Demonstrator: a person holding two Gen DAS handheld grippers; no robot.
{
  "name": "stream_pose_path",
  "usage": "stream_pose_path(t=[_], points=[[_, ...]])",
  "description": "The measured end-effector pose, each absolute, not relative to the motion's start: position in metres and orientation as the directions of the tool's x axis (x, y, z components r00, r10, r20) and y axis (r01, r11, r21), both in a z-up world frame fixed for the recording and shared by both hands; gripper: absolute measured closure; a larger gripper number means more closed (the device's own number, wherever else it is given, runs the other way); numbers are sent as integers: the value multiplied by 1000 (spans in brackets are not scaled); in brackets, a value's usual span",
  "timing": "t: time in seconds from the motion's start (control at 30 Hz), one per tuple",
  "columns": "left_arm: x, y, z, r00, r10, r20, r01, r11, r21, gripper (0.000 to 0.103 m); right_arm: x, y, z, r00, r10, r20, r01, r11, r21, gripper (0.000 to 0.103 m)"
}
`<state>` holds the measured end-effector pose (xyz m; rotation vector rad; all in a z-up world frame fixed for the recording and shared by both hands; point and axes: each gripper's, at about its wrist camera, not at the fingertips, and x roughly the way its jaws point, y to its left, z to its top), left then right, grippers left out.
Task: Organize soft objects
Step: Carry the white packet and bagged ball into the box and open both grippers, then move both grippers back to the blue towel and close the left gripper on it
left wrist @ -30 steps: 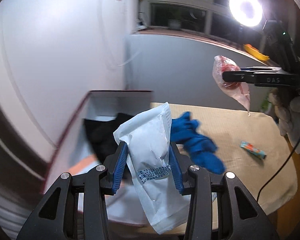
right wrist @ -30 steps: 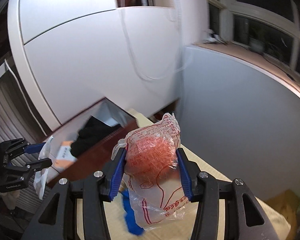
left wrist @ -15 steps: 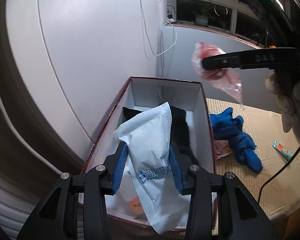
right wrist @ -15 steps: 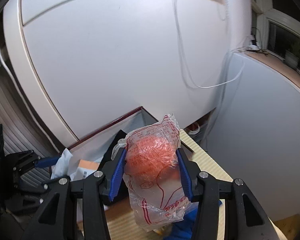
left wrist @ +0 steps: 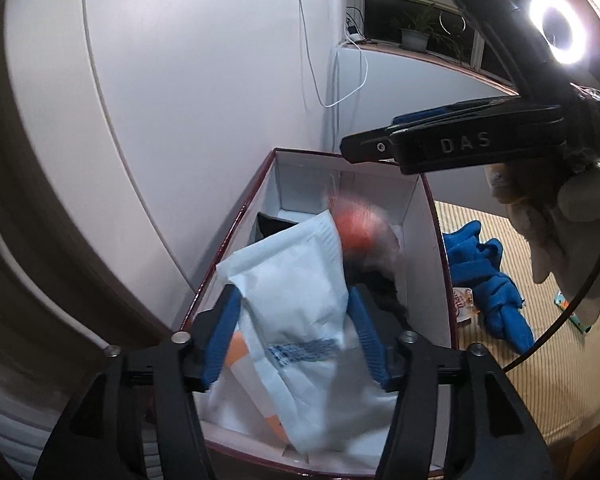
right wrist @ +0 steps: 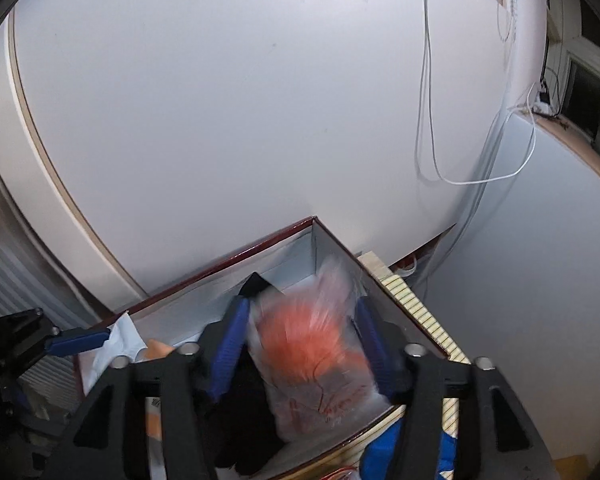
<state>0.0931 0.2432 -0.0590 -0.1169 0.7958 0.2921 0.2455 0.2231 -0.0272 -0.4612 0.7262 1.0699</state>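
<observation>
White walls backed a maroon-rimmed white cardboard box (left wrist: 430,216); both grippers' jaws had just been opening, left gripper (left wrist: 294,330) around a white paper packet (left wrist: 296,280), right gripper (right wrist: 306,344) around a clear plastic bag of orange mesh (right wrist: 312,352) at its twelve o'clock.

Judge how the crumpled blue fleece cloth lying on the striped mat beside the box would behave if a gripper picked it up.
The blue fleece cloth would likely be floppy: it lies in bunched folds and would drape from a pinch. It is probably light for its bulk, being loose fabric. Its fuzzy surface should not slip easily, and nothing about it looks fragile.
</observation>
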Motion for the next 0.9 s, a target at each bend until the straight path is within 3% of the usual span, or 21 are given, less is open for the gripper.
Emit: stream_pose_path(t=[0.03, 0.07, 0.9], points=[[94, 243, -59, 661, 215, -719, -304, 953, 6, 41, 245, 222, -26, 300, 624, -721, -905, 426, -7, 26], [94, 243, -59, 660, 215, -720, -306, 952, 4, 38, 243, 224, -24, 308, 628, -714, -904, 428, -13, 24], [53, 183, -27, 744, 162, -648, -263, 963, -61, 37, 201, 90, 16, 404, 647, -646, -852, 524, -8, 23]])
